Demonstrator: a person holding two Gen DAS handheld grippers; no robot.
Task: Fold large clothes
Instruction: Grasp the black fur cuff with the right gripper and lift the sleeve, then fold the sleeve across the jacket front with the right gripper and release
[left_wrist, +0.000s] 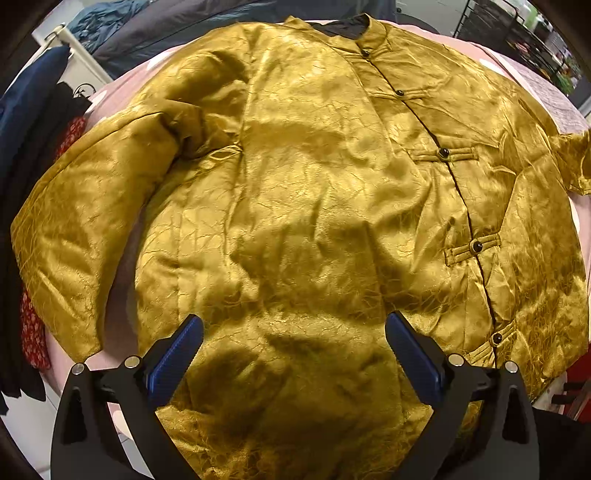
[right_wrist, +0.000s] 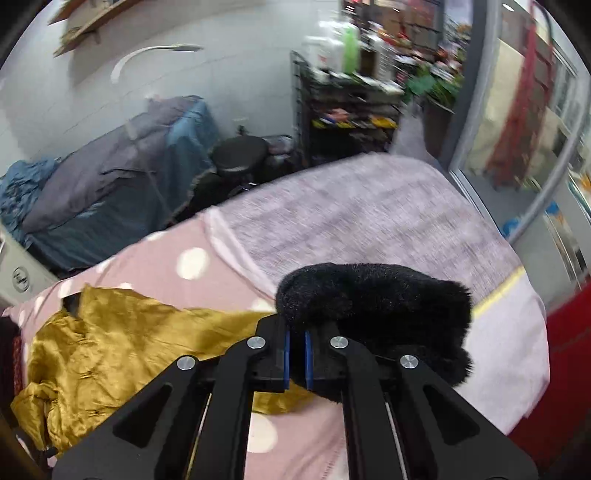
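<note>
A gold satin jacket (left_wrist: 314, 192) with black knot buttons lies spread front-up on a pink dotted sheet (left_wrist: 118, 92). One sleeve (left_wrist: 81, 236) lies out at the left. My left gripper (left_wrist: 293, 328) is open and empty, its blue pads just above the jacket's lower hem. In the right wrist view the jacket (right_wrist: 122, 343) lies at the lower left. My right gripper (right_wrist: 297, 354) is shut on the jacket's black fleece-lined sleeve cuff (right_wrist: 373, 295) and holds it above the sheet (right_wrist: 177, 258).
A lilac blanket (right_wrist: 369, 218) covers the far part of the bed. Dark and red clothes (left_wrist: 33, 332) hang off the left edge. A grey-blue covered heap (right_wrist: 110, 170), a black stool (right_wrist: 240, 155) and a stocked shelf rack (right_wrist: 343, 110) stand beyond.
</note>
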